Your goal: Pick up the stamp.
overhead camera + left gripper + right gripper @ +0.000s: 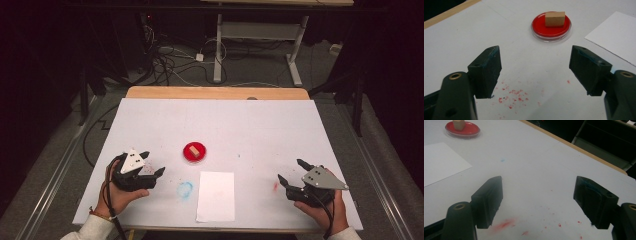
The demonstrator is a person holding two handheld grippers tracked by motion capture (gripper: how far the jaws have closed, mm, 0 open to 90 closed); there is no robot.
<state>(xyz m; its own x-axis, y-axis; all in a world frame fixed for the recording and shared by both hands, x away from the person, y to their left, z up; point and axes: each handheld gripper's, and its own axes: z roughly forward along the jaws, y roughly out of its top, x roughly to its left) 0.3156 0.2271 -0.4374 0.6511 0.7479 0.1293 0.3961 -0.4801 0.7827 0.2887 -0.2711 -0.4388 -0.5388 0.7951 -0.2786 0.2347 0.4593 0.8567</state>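
Observation:
A round red dish (194, 152) sits mid-table with a small tan block (195, 150) standing in it; the left gripper view has the dish (551, 27) and block (555, 19) straight ahead of the jaws. My left gripper (151, 163) rests at the table's left, held in a hand, open and empty (535, 68). At the right my right gripper (292, 171) also stands open with nothing between its jaws (537, 200). The right gripper view catches the dish (462, 130) far off at its upper left.
A white paper sheet (216, 195) lies near the front edge, below the dish. A blue smudge (185, 189) marks the table left of it. Red specks (511, 96) lie under the left jaws, and a red smear (504, 224) under the right ones. The wooden table edge (217, 93) runs along the back.

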